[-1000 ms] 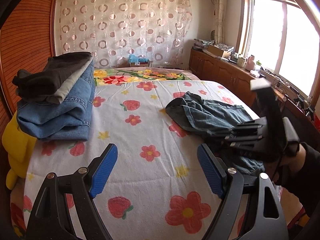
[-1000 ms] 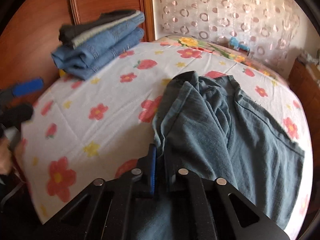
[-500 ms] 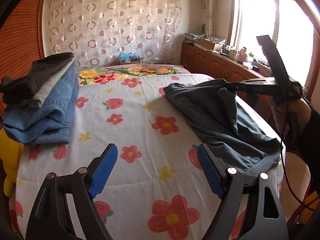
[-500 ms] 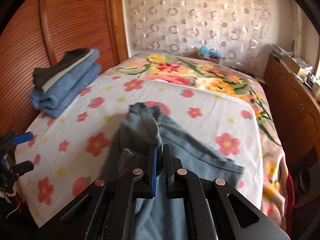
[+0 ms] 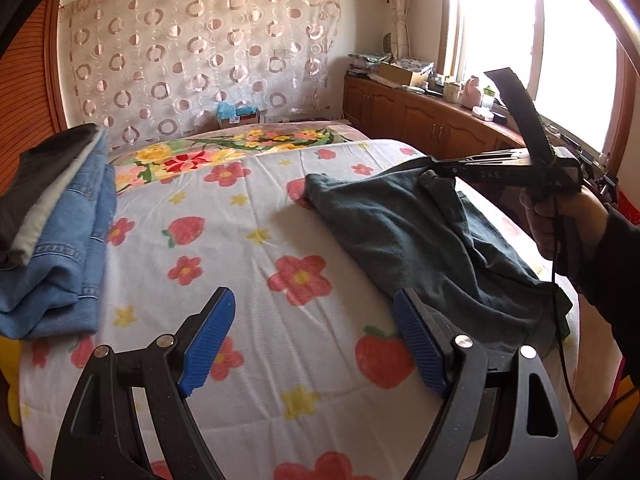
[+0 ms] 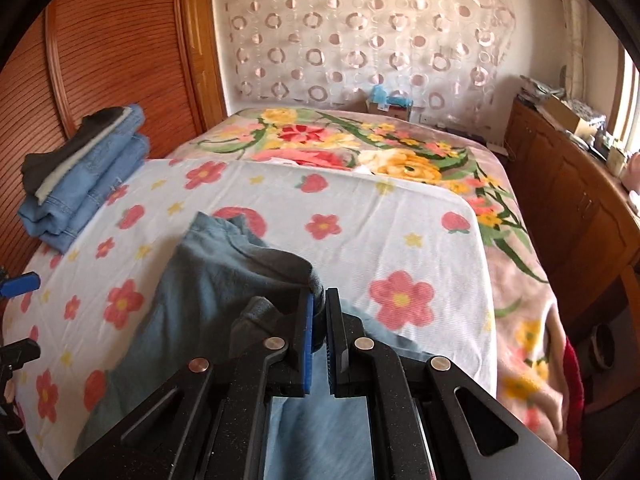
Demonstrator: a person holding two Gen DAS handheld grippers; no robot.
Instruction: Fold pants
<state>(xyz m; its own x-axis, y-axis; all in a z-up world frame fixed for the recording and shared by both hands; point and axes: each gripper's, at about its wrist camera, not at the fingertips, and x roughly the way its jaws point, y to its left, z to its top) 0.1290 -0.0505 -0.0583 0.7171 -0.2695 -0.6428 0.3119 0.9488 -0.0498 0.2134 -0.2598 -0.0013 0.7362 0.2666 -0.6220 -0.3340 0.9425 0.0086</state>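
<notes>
Dark teal pants (image 5: 404,236) lie spread over the right side of the flowered bed (image 5: 240,240). My right gripper (image 6: 318,304) is shut on a bunched edge of the pants (image 6: 224,280) and lifts it above the bed; it also shows in the left wrist view (image 5: 436,168), at the right. My left gripper (image 5: 312,328) is open and empty, low over the near edge of the bed, with its right finger (image 5: 420,344) beside the pants' hem.
A stack of folded jeans and dark clothes (image 5: 52,232) sits at the bed's left side by a wooden wardrobe (image 6: 100,52). A wooden cabinet (image 5: 420,120) with clutter runs under the window on the right. A floral blanket (image 6: 360,148) covers the far end.
My right gripper has lifted the pants' edge and pulled it up and to the right, so the pants have spread out flatter. My left gripper stays open and has shifted slightly forward.
</notes>
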